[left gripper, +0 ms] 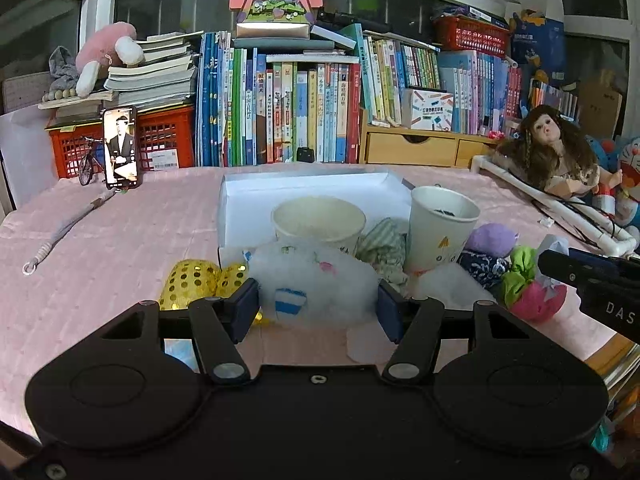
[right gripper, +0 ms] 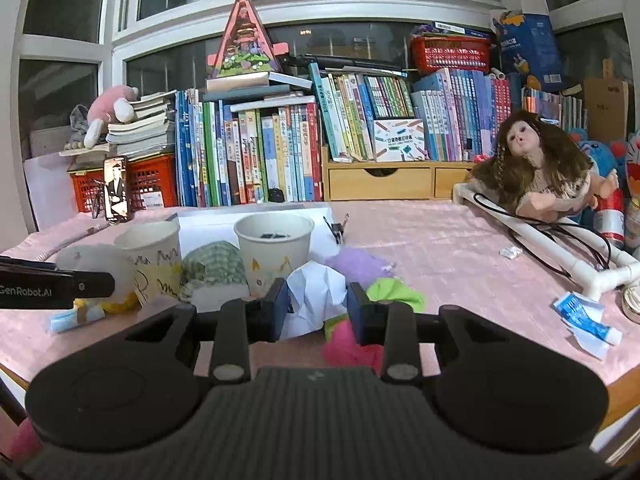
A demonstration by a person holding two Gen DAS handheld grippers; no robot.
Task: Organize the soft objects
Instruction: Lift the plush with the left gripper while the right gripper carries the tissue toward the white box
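Note:
In the left wrist view my left gripper [left gripper: 318, 309] is shut on a white fluffy wad [left gripper: 316, 276] with a blue-striped patch, one pad against each side. A yellow sequinned pouch [left gripper: 192, 282] lies to its left. In the right wrist view my right gripper [right gripper: 318, 310] is shut on a crumpled white tissue [right gripper: 314, 296], just above a pink and green cloth [right gripper: 348, 344]. A green checked cloth [right gripper: 212, 268] sits between two paper cups [right gripper: 274, 252], with a purple plush [right gripper: 354, 264] behind the tissue. The right gripper [left gripper: 592, 280] enters the left wrist view from the right.
An open white box [left gripper: 304, 190] stands behind the cups on the pink tablecloth [left gripper: 120, 240]. A doll [right gripper: 536, 168] lies on a white pipe frame [right gripper: 576, 264] at the right. A toothpaste tube [right gripper: 584, 316] lies near the right edge. A phone [left gripper: 120, 148] and rows of books [left gripper: 280, 108] line the back.

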